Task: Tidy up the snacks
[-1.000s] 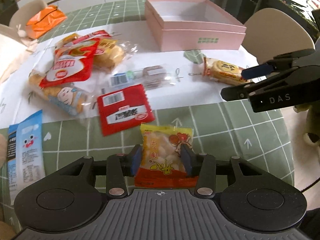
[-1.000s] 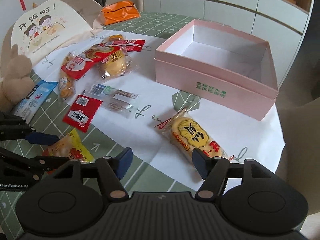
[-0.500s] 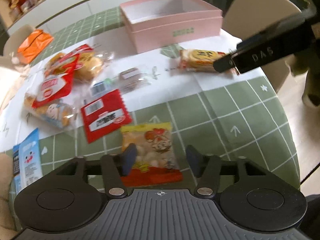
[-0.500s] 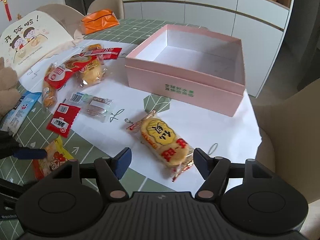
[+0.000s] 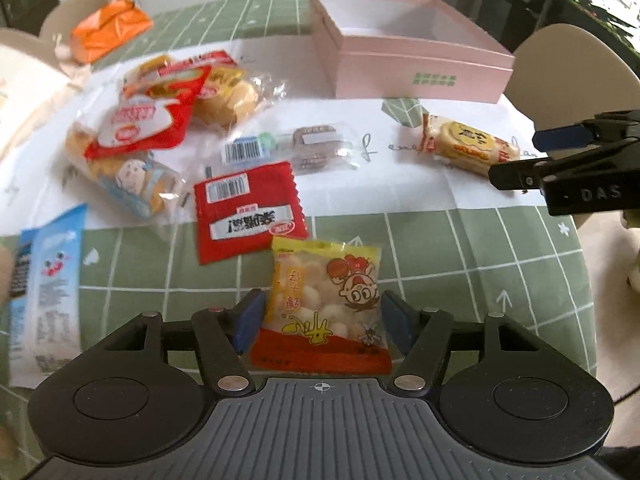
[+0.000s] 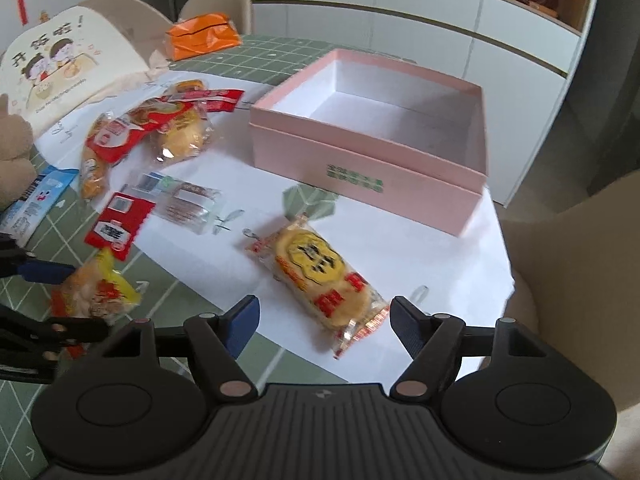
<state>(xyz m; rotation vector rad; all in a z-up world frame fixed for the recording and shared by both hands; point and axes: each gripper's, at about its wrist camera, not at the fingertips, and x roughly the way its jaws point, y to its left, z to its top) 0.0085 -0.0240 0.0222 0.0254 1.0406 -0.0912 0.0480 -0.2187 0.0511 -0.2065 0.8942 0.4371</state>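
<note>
Your table (image 5: 460, 248), green-checked with a white sheet across its middle, carries everything. The pink box (image 6: 400, 168) stands open and empty at the far side, well apart from both your grippers. A loose pile of wrapped snacks (image 5: 160, 120) lies left of it, with a red sachet (image 5: 248, 212) and a clear-wrapped bar (image 5: 304, 148) nearer you.

Your right gripper (image 6: 324, 320) hovers over the round cracker pack (image 6: 320, 276), which lies on the white sheet in front of the box. Its jaws have just been opening and stand wide, with the pack's near end between them but untouched by either pad.

Your left gripper (image 5: 324, 316) has its jaws spread after opening, and the yellow puff packet (image 5: 324, 300) lies on the green cloth between them; the pads sit just beside its edges, not pressing.

The risks look small but real. Close on the puff packet's slick, air-filled film and it may squirt out or crumple. The cracker pack lies askew to your right jaws, so a pinch near its crimped end could let it swing and drop short of the box. Both arms heading for the box together could collide.
</note>
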